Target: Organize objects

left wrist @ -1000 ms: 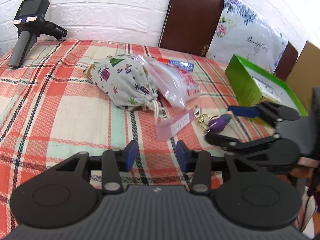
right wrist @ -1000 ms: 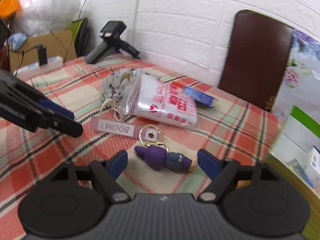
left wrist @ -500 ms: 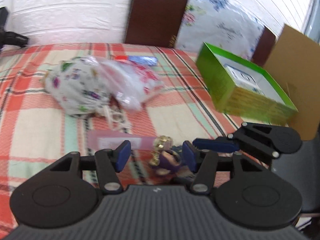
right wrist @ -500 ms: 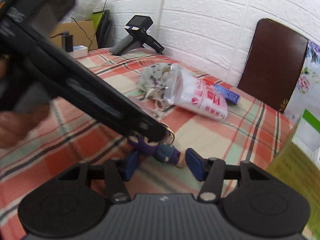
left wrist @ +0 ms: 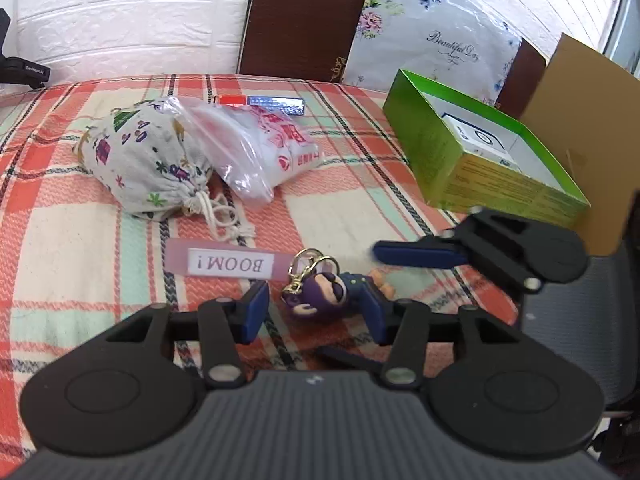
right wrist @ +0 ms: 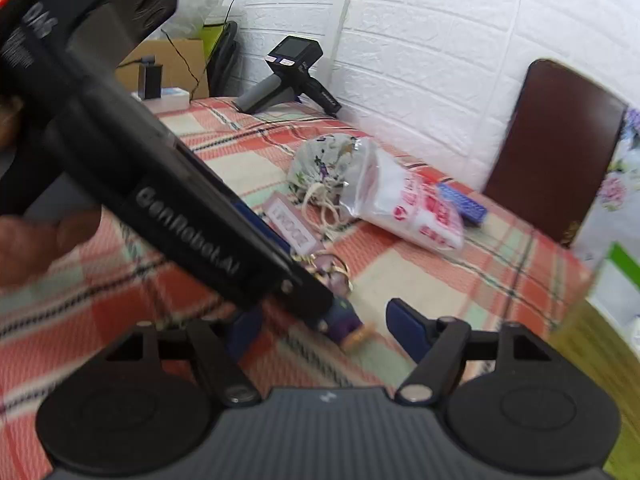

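A purple keychain figure (left wrist: 324, 296) with a gold ring and a pink "BOOM!" tag (left wrist: 224, 264) lies on the plaid cloth (left wrist: 80, 248). My left gripper (left wrist: 314, 314) straddles the figure; its jaws are closing, with a small gap still beside the head. In the right wrist view the figure (right wrist: 346, 320) also lies between the fingers of my right gripper (right wrist: 324, 328), whose jaws are opening and stand well apart from it. The left gripper's black body (right wrist: 168, 200) crosses that view and hides part of the figure. One blue finger of the right gripper (left wrist: 416, 255) shows beside the figure.
A patterned drawstring pouch (left wrist: 148, 160), a clear plastic bag with red print (left wrist: 264, 148) and a flat blue-and-red pack (left wrist: 260, 102) lie farther back. An open green box (left wrist: 440, 152) stands at the right edge, by cardboard (left wrist: 576, 92). A handheld camera (right wrist: 288, 76) rests near the wall.
My left gripper swung right from the pouch to the keychain figure and now straddles it. The right gripper's fingers narrowed around the figure, then spread wide again.
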Tool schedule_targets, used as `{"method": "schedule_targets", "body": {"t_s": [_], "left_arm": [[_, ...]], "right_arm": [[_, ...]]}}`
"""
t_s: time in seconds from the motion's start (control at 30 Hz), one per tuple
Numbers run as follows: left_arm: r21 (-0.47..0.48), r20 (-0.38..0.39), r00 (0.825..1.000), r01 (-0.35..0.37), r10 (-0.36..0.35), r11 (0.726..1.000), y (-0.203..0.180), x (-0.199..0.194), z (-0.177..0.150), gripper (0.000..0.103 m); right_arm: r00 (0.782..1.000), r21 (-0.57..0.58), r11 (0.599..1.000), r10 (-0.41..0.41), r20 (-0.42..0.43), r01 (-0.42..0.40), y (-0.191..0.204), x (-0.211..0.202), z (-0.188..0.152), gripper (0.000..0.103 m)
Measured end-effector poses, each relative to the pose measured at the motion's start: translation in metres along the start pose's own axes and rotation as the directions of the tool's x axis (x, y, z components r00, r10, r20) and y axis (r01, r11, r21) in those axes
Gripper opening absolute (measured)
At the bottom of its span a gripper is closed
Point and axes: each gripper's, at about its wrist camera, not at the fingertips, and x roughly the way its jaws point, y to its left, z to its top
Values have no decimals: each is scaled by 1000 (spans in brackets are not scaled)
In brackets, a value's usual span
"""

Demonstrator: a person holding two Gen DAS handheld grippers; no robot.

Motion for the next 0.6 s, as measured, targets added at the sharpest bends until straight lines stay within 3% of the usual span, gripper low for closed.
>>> {"method": "schedule_targets", "body": {"t_s": [0.13, 0.23, 0.4, 0.6], "left_arm": [[-12, -5, 1000, 19, -19, 1000, -2, 2, 0, 44], [-9, -19, 998, 55, -55, 998, -8, 0, -4, 40], [46, -55, 990, 131, -129, 990, -47, 3, -17, 40], [151, -135, 960, 266, -246, 952, -121, 27, -24, 40]], "right_arm": [[996, 118, 990, 85, -25, -82, -15, 12, 7, 52], [997, 114, 991, 74, -24, -71, -14, 3, 0, 51], [999, 65, 998, -11, -36, 14, -5, -38, -27, 47], [985, 127, 978, -158, -76, 167, -19, -101, -75, 45]]}}
